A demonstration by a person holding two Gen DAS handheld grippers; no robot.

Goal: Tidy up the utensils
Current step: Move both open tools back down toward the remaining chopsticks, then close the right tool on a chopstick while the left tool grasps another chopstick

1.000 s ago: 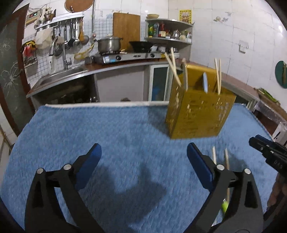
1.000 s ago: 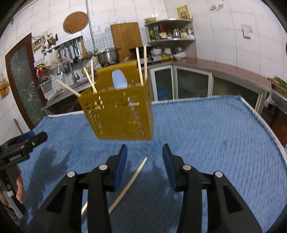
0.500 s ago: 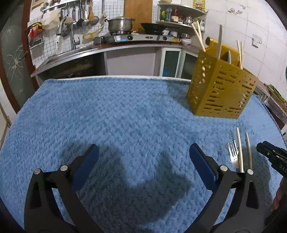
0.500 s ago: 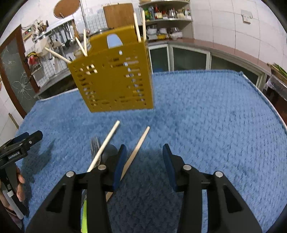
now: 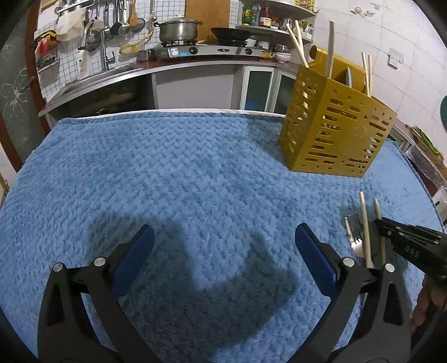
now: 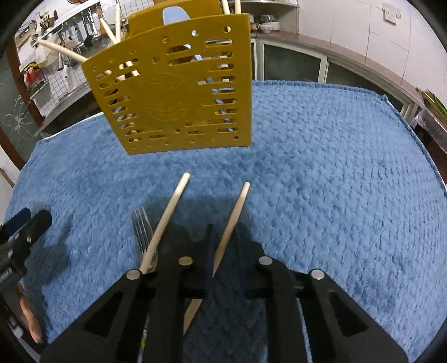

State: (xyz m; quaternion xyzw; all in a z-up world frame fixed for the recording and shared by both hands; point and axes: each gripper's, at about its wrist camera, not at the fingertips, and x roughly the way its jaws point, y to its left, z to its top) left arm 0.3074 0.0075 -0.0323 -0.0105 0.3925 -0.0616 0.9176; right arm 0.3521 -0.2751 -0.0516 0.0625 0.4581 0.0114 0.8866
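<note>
A yellow slotted utensil holder point(image 5: 335, 125) stands on the blue towel point(image 5: 181, 181), with chopsticks and a blue spoon in it; it also shows in the right wrist view point(image 6: 178, 95). Two chopsticks and a fork lie on the towel in front of it. My right gripper point(image 6: 223, 237) is low over the right chopstick point(image 6: 233, 220), its fingers narrowed around it; the left chopstick point(image 6: 167, 217) and fork point(image 6: 142, 231) lie just left. In the left wrist view the right gripper point(image 5: 402, 237) reaches these chopsticks point(image 5: 364, 223). My left gripper point(image 5: 223, 251) is open and empty over bare towel.
A kitchen counter with sink, stove and pot point(image 5: 178, 29) runs behind the table. Cabinets and a shelf with bottles point(image 5: 259, 16) stand at the back. The towel's edge drops off at the right point(image 6: 419, 145).
Both grippers have dropped lower toward the towel. The right gripper has come down over the right chopstick and its fingers have narrowed around it. The left gripper stays open.
</note>
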